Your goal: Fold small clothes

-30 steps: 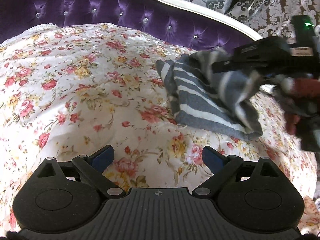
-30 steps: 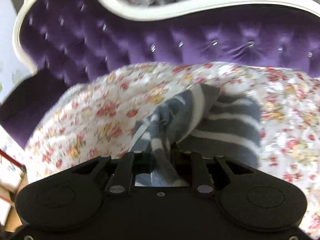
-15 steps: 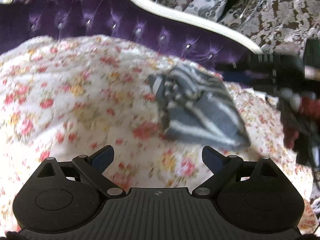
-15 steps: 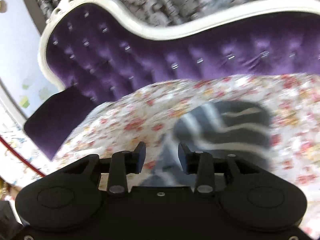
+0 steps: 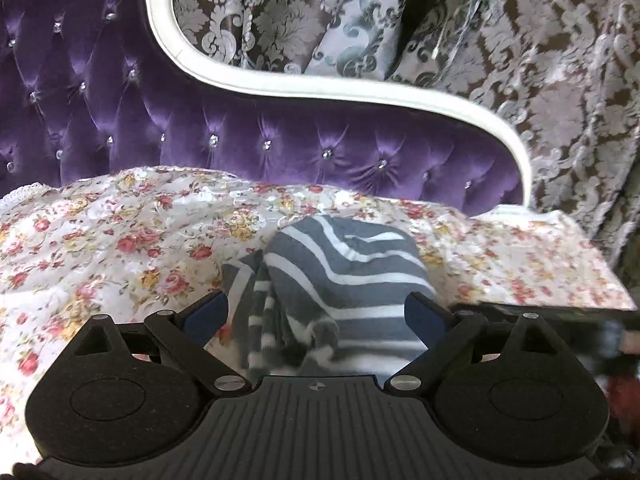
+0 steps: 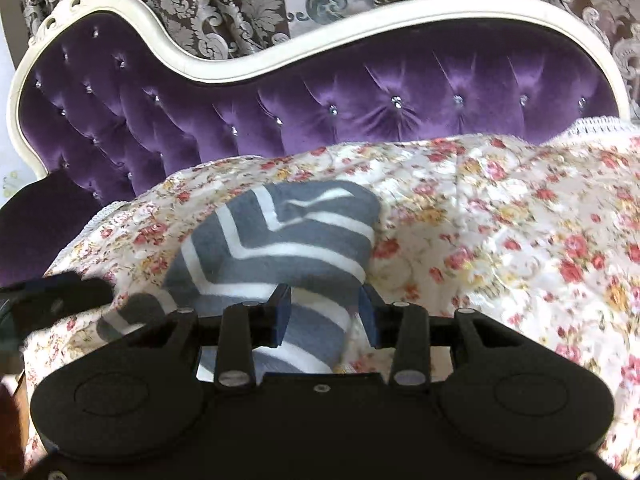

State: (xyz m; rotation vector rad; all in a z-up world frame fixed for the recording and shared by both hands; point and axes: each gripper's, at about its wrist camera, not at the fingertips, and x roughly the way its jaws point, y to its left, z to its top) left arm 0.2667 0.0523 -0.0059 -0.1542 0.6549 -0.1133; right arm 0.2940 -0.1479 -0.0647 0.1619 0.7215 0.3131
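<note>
A small grey garment with white stripes (image 5: 344,280) lies bunched and partly folded on the floral cover (image 5: 120,248) of a purple sofa. My left gripper (image 5: 316,316) is open, its blue-padded fingers on either side of the garment's near edge, gripping nothing. My right gripper (image 6: 326,314) is open with a narrower gap, right over the garment's near end (image 6: 280,252), and the cloth lies loose between the pads. The left gripper's black body shows at the left edge of the right wrist view (image 6: 48,300).
The tufted purple sofa back (image 5: 280,136) with its white curved frame (image 5: 320,88) rises just behind the garment. Patterned grey curtains (image 5: 540,80) hang behind the sofa. The floral cover (image 6: 520,240) spreads wide to the right in the right wrist view.
My right gripper opened and let go of the garment, which dropped onto the cover. My left gripper swung over so the garment now lies between its open fingers.
</note>
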